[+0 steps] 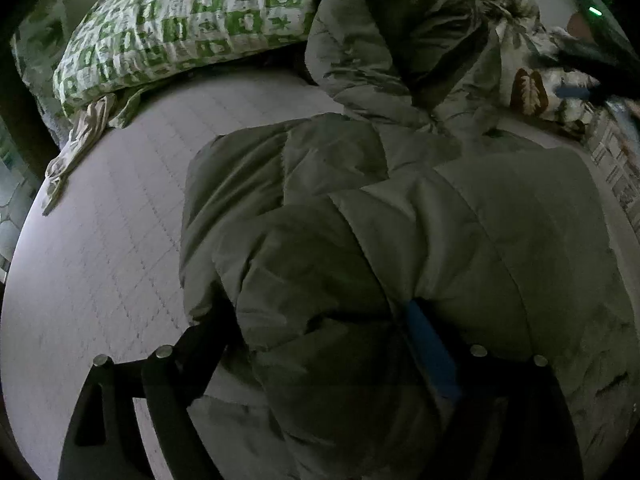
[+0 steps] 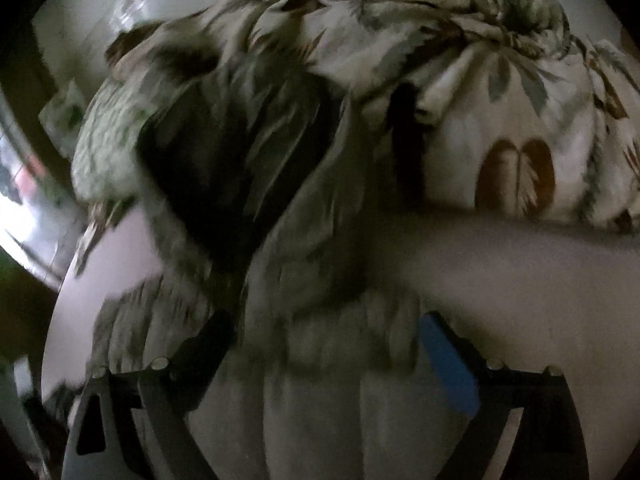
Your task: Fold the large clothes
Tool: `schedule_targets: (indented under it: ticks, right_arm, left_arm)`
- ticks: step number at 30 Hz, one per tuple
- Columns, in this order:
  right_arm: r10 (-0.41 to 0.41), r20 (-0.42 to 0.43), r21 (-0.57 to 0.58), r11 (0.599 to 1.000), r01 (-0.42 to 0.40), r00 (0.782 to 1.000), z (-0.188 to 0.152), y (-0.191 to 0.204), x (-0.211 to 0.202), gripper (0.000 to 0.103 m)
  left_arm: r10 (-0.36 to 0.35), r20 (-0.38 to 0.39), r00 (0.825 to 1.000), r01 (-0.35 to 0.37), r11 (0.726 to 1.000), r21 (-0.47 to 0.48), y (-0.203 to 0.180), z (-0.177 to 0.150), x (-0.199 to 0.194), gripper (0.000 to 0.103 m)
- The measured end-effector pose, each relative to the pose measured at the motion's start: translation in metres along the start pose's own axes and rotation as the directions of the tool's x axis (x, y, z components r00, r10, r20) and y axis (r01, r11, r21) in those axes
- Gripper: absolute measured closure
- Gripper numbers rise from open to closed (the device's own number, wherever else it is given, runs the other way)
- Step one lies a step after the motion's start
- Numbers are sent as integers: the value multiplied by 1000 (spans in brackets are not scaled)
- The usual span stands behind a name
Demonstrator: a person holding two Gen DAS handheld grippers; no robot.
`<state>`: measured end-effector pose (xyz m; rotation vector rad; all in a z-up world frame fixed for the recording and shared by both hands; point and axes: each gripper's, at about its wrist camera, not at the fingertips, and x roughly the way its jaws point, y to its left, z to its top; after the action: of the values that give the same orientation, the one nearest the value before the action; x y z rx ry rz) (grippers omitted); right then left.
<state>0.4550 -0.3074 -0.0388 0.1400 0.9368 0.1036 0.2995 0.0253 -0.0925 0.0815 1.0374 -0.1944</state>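
pale quilted mattress [image 1: 100, 260] fills the background, green-checked pillow [image 1: 188, 20] at its far side, leaf-print duvet [image 2: 500, 120] bunched at the far right. grey puffer jacket [image 1: 400, 220] lies on the mattress, long axis running away from the left gripper [image 1: 320, 328] toward its hood [image 1: 400, 40] by the pillow. left jaws stand wide, a puffy fold bulging between them, pads apparently not pressing. right gripper [image 2: 324, 340], view blurred, also spread wide over the jacket, nothing clamped. judgement: left hand sits nearer the hem end.
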Motion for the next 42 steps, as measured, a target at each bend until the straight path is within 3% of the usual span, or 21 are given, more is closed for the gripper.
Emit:
schedule_targets:
  ticks: [9,16,18,19,20,21,30,33,37,40,42]
  right_arm:
    - [-64,59,-59,996,68,996,82,9,54,7]
    - [-81,69,-142,986,90,994,111,26,85,7]
    - [-57,81,-192,979,71,995,109,39,83,22]
    - [-71,87,-214,973,89,994,106,45,81,65]
    - [-112,106,-233,963,134,988,102,51,76,88]
    - [-106,111,-239,962,130,988,97,55,71,88]
    - [62,142,-378,926,-4,988,19,92,-41,94]
    - [123,120,-391,918,-67,985,-34,91,-81,94]
    - [168,58,-384,914,-133,984,-126,82,-96,94]
    - [126,15,-410,905,-109,992,-191,73,-81,94]
    - [106,-5,-370,923,-101,994,-211,62,-61,94]
  left_arm:
    - [-51,13,999,51,999,7,6,-1,1,13]
    - [-83,18,996,83,997,7,9,-2,5,9]
    - [-85,12,996,85,996,7,9,-2,6,8]
    - [-86,9,996,86,996,6,9,-2,6,8]
    - [-86,3,996,86,996,3,9,-1,6,8]
    - [-87,-2,996,87,996,-1,9,-1,6,8]
    - [-90,-29,995,88,994,-70,13,-7,-14,8]
    - [-105,-3,994,104,989,-101,18,-14,-34,8]
    - [-126,25,992,128,982,-137,25,-23,-57,8]
    - [-146,43,988,152,972,-179,28,-22,-67,8]
    - [-170,48,984,176,958,-225,27,-13,-68,8]
